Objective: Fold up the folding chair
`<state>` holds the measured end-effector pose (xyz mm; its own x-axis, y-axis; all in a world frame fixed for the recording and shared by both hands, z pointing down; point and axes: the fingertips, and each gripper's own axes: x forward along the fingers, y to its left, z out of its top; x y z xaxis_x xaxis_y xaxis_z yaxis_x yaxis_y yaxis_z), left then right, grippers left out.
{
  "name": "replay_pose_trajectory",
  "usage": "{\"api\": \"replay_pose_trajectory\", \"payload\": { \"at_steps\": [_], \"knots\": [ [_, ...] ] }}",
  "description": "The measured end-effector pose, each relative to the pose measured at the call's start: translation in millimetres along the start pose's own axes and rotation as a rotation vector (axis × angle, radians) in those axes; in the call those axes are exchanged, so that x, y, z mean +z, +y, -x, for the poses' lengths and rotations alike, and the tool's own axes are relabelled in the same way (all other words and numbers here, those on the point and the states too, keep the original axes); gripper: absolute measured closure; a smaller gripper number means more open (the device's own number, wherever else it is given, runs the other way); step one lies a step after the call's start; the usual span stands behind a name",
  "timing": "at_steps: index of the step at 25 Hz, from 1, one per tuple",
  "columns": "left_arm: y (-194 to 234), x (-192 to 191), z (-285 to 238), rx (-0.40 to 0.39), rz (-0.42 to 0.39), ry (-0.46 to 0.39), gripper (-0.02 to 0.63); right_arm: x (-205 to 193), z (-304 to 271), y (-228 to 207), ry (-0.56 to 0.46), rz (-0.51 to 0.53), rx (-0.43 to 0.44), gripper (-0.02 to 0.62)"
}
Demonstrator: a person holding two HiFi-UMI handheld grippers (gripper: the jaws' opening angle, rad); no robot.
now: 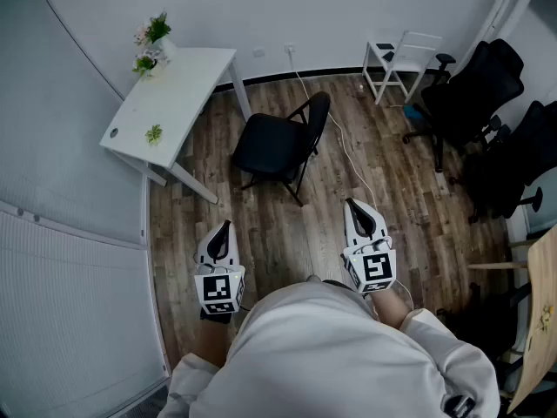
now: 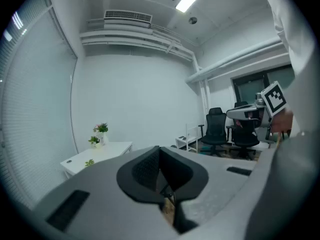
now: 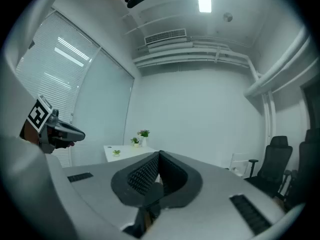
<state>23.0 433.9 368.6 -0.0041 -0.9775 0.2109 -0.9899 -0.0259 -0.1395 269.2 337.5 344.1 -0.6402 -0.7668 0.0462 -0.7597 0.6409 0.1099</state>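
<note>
A black folding chair [image 1: 283,142] stands unfolded on the wood floor, its seat facing left toward the white table. Both grippers hang well short of it, close to the person's body. My left gripper [image 1: 224,227] is shut with nothing between its jaws, at the lower left. My right gripper [image 1: 354,205] is also shut and empty, at the lower right, nearer the chair's back legs. In the left gripper view the left gripper [image 2: 160,151] has its jaws pressed together, and the right gripper [image 3: 159,156] looks the same in its own view; the chair is mostly hidden behind the jaws there.
A white table [image 1: 178,94] with small potted plants [image 1: 152,42] stands left of the chair. A white cable [image 1: 348,151] trails across the floor beside the chair. A white side chair [image 1: 396,59] and black office chairs [image 1: 474,103] fill the right side.
</note>
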Motion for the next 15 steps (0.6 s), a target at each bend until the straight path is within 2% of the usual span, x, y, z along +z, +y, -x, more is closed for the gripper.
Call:
{"api": "replay_pose_trajectory", "payload": {
  "at_steps": [11,12,13,14,15],
  "knots": [
    [-11,3,4,-0.007,0.004,-0.016,0.597,3,11,-2,-0.023,0.01,0.004,0.583],
    [-13,3,4,-0.016,0.014,-0.017,0.565,5,13,-2,-0.027,0.018,0.005,0.581],
    [-14,2,3,-0.028,0.025,-0.012,0.4,5,14,-2,-0.022,0.023,0.013,0.548],
    [-15,1,2,-0.034,0.034,-0.004,0.312,6,14,-2,-0.016,0.022,0.025,0.325],
    [-14,-1,1,-0.033,0.038,0.004,0.295,6,14,-3,-0.017,0.022,0.032,0.287]
  ]
}}
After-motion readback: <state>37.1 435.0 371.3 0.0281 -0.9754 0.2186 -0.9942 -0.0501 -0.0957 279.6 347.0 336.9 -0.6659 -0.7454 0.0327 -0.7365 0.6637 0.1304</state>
